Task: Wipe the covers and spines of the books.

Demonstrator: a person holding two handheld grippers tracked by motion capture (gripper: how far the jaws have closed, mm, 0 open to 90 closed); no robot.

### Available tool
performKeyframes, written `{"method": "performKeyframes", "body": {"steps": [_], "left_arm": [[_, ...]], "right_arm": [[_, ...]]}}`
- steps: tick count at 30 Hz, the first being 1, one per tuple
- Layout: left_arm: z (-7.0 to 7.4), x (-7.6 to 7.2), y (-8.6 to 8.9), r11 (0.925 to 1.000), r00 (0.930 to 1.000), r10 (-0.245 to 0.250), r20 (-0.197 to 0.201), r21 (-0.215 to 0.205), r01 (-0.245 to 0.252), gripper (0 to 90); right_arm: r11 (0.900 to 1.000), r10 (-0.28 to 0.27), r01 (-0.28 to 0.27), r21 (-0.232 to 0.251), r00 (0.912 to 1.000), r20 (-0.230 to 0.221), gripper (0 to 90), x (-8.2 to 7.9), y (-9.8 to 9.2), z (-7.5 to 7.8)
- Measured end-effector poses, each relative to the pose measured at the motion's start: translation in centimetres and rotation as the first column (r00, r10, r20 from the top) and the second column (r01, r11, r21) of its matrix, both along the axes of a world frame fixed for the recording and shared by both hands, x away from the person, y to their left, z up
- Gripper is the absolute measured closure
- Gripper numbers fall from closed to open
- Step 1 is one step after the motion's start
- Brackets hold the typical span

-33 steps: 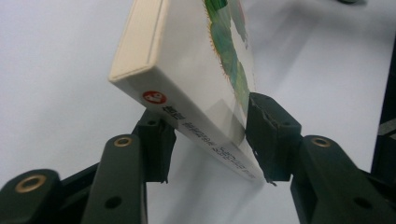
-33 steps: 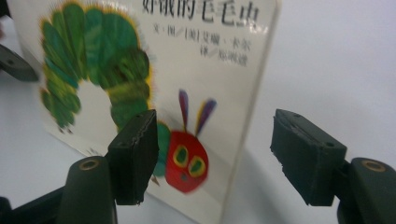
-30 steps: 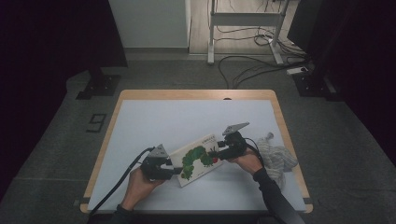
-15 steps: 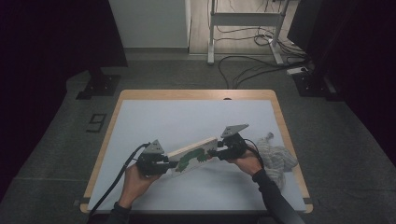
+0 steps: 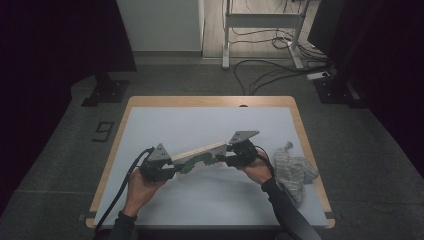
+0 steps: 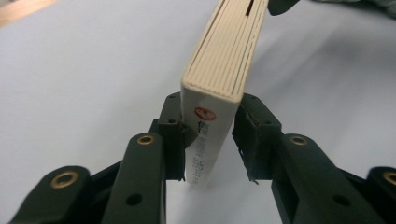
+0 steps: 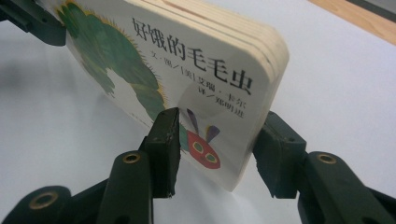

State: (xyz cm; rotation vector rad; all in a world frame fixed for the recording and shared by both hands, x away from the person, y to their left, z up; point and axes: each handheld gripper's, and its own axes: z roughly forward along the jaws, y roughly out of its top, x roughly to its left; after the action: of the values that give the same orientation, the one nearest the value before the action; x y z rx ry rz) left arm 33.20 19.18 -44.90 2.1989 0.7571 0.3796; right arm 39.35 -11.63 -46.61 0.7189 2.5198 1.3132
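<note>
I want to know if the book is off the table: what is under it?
Under the board book, held at each end by a claw, lies bare white tabletop with its shadow. The spot right below its lower edge is hidden.

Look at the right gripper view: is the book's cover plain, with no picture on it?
No, the book has a green caterpillar with a red face drawn on its cover, beside printed black characters.

The board book's (image 7: 177, 70) caterpillar picture runs off the right gripper view's top-left edge; spine print (image 6: 201, 149) blurs illegibly.
</note>
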Motion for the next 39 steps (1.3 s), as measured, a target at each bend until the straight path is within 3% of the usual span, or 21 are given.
{"method": "performKeyframes", "body": {"steps": [8, 16, 26, 39], "left_arm": [[-0.8, 0.7, -0.1, 0.998, 0.9992, 0.04, 0.0, 0.05, -0.04, 62.0], [-1.0, 0.9, -0.1, 0.9981, 0.9982, 0.059, 0.01, 0.016, -0.059, 56.0], [-1.1, 0.9, 0.0, 0.9975, 0.9973, 0.07, 0.023, 0.009, -0.07, 53.0], [-1.2, 0.8, 0.4, 0.9983, 0.9986, 0.05, 0.02, -0.03, -0.049, 50.4]], "right_arm": [[0.999, -0.012, 0.012, -0.03, 0.9999, 0.003, 52.5, 0.7, 1.0, -1.0], [0.999, -0.028, 0.028, -0.029, 0.9996, 0.001, 51.6, 0.9, 1.3, -1.2], [0.998, -0.047, 0.047, -0.035, 0.9989, 0.001, 46.3, 1.0, 1.6, -1.2], [0.995, -0.08, 0.081, -0.054, 0.9966, 0.02, 32.2, 0.2, -0.5, -0.2]]}}
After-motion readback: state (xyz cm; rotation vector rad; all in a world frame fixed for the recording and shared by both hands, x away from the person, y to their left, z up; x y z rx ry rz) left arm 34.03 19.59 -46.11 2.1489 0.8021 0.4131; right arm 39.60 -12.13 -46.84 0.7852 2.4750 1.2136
